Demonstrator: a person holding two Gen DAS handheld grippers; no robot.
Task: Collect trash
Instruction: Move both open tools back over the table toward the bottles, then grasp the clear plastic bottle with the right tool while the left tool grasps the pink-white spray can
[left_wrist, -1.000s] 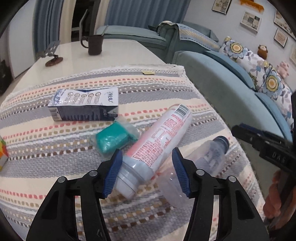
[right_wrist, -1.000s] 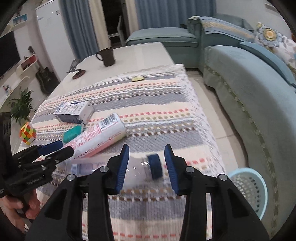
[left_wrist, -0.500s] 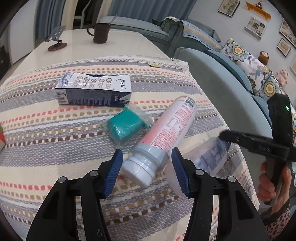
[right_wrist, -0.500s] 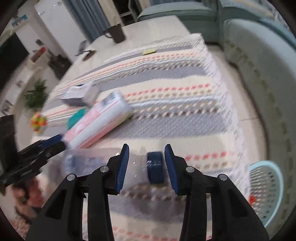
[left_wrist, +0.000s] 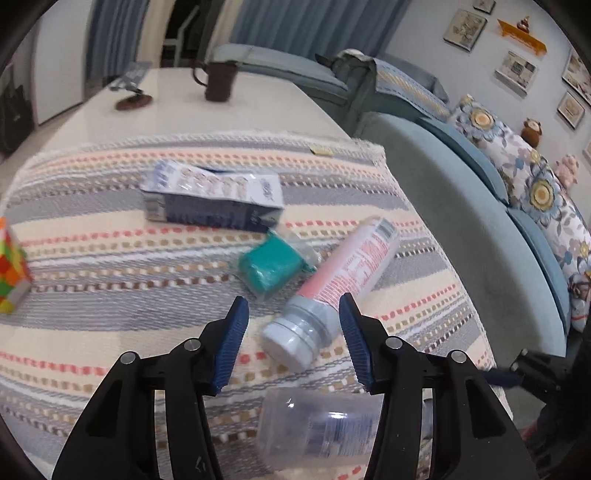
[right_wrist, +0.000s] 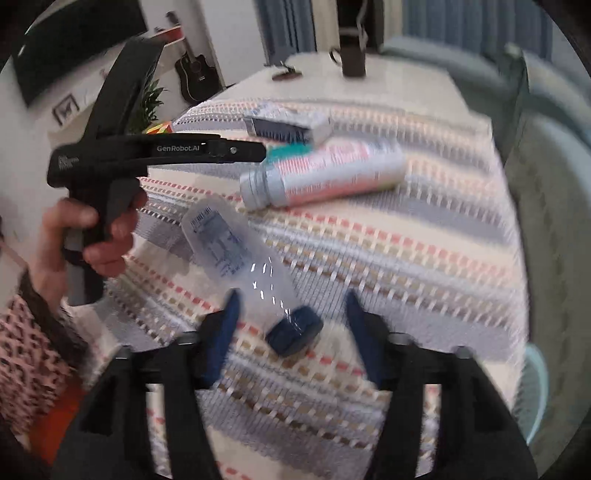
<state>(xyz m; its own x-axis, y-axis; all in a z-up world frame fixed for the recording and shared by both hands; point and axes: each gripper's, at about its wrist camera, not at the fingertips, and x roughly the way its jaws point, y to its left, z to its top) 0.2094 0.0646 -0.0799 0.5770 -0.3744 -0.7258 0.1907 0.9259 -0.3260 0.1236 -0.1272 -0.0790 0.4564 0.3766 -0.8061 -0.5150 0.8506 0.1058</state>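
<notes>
Across a living room with teal sofas (left_wrist: 461, 206) and blue curtains stretched a pale table (left_wrist: 266, 107) half covered by a striped woven cloth (left_wrist: 110, 266) in grey, cream and coral. Lying on that cloth, seen from the left wrist: a dark blue and white carton (left_wrist: 212, 201) on its side, a crumpled teal wrapper in clear film (left_wrist: 271, 267) just in front of it, and a pink and white printed bottle with a grey cap (left_wrist: 332, 288) lying with its cap toward the camera. Left tool (left_wrist: 293, 334) held spread wide, its blue pads either side of that grey cap without touching it. Lower in that view, a clear plastic bottle with a printed label (left_wrist: 321, 428), blurred, close to the table's near edge. From the right wrist, the same clear bottle (right_wrist: 240, 254) lay on the cloth with its dark blue cap (right_wrist: 293, 330) pointing at the camera. Right tool (right_wrist: 291, 325) also spread, the cap sitting between its pads but apart from both. Left tool's black body (right_wrist: 159, 151) visible there too, gripped by a hand (right_wrist: 77, 236). Near the left edge of the cloth stood a multicoloured puzzle cube (left_wrist: 11, 269); far back on the bare table, a dark brown mug (left_wrist: 219, 83). Beside the table, at the right edge of the right wrist view, part of a light blue basket (right_wrist: 535, 391).
</notes>
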